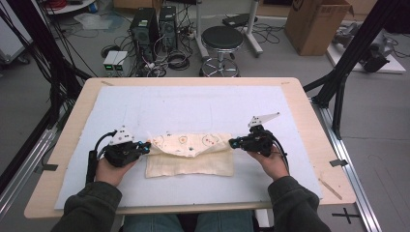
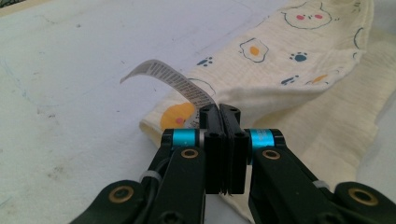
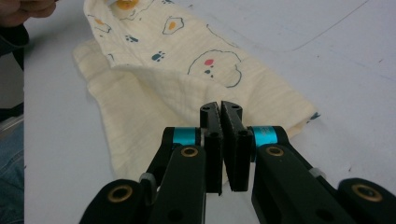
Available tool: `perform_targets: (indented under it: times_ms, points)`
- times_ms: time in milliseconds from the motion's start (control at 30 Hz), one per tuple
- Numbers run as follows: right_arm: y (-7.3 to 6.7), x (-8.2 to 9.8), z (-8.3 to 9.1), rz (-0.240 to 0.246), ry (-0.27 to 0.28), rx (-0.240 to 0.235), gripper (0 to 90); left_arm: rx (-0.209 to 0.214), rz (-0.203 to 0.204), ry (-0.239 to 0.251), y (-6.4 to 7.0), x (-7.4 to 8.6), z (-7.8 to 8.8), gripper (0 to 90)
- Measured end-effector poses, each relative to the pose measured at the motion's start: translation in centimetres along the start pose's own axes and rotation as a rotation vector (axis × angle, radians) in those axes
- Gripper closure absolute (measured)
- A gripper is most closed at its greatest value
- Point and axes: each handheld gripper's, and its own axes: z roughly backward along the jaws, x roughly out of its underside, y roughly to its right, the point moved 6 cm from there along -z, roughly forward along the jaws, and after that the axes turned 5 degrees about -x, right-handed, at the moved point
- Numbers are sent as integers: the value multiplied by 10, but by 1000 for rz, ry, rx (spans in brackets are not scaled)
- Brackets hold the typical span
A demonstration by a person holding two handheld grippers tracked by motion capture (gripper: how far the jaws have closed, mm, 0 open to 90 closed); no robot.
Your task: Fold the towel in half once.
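The cloth [image 1: 189, 154] lies lengthwise across the counter [image 1: 300, 101] between both hands. The left claw [image 1: 145, 146] pinches its left end, the right claw [image 1: 234, 142] its right end.

The cloth [image 1: 189, 153] was soft cream fabric, crinkled and matt, with a printed pattern; its care label [image 2: 170, 79] looked like thin printed ribbon, slightly sheened; under the cloth, the mat [image 1: 193, 108] was white, matt, faintly scuffed and marked; around the mat, the table [image 1: 300, 104] showed pale wood, smooth; the left gripper [image 2: 219, 112] and right gripper [image 3: 220, 108] were black plastic, semi-gloss, with brass-coloured rivets and glossy blue metal-looking collars.
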Motion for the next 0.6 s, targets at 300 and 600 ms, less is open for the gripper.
perform_targets:
  times_ms: [300,600]
  points:
    - [-10,11,1,21,-9,-6,875,8,-13,-5,9,10,9,882]
    - [-24,18,1,57,-31,-10,871,19,-21,-15,16,22,14,880]
